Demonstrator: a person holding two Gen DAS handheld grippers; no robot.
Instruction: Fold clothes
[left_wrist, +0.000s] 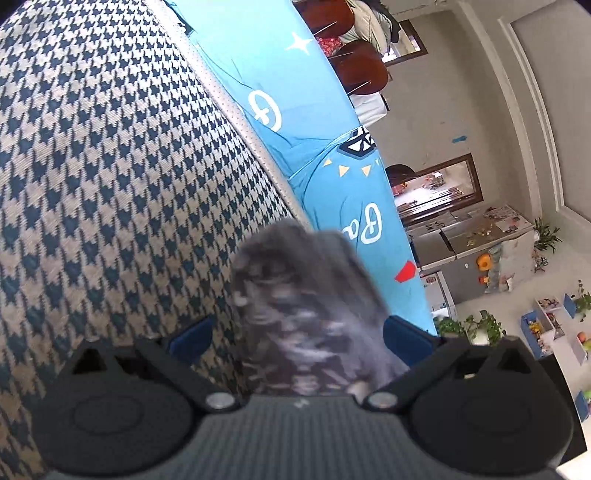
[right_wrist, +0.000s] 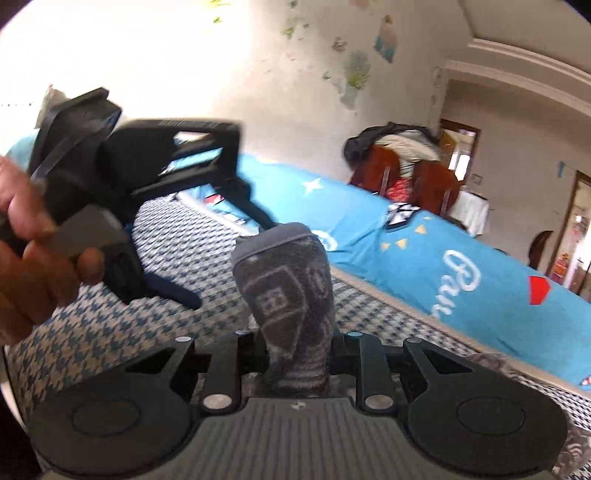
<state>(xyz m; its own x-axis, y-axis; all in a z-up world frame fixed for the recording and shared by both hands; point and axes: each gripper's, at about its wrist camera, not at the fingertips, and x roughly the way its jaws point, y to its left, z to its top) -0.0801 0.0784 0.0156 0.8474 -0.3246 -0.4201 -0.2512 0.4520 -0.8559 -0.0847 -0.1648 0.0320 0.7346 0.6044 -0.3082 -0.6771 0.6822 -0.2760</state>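
A grey patterned sock-like garment (right_wrist: 291, 302) stands up between the fingers of my right gripper (right_wrist: 295, 354), which is shut on it. The same grey fabric (left_wrist: 299, 317) fills the middle of the left wrist view, blurred, between the blue pads of my left gripper (left_wrist: 299, 336), whose fingers stand wide apart beside it. In the right wrist view the left gripper (right_wrist: 221, 258) reaches in from the left, one finger touching the garment's top hem, held by a hand (right_wrist: 33, 243). All this is above a blue-and-beige houndstooth cloth (left_wrist: 110, 166).
A bright blue bedsheet with white lettering (right_wrist: 424, 266) lies beyond the houndstooth cloth (right_wrist: 207, 266). Wooden chairs draped with clothes (right_wrist: 402, 166) stand behind the bed. A fridge and shelves with plants (left_wrist: 487, 258) show in the left wrist view.
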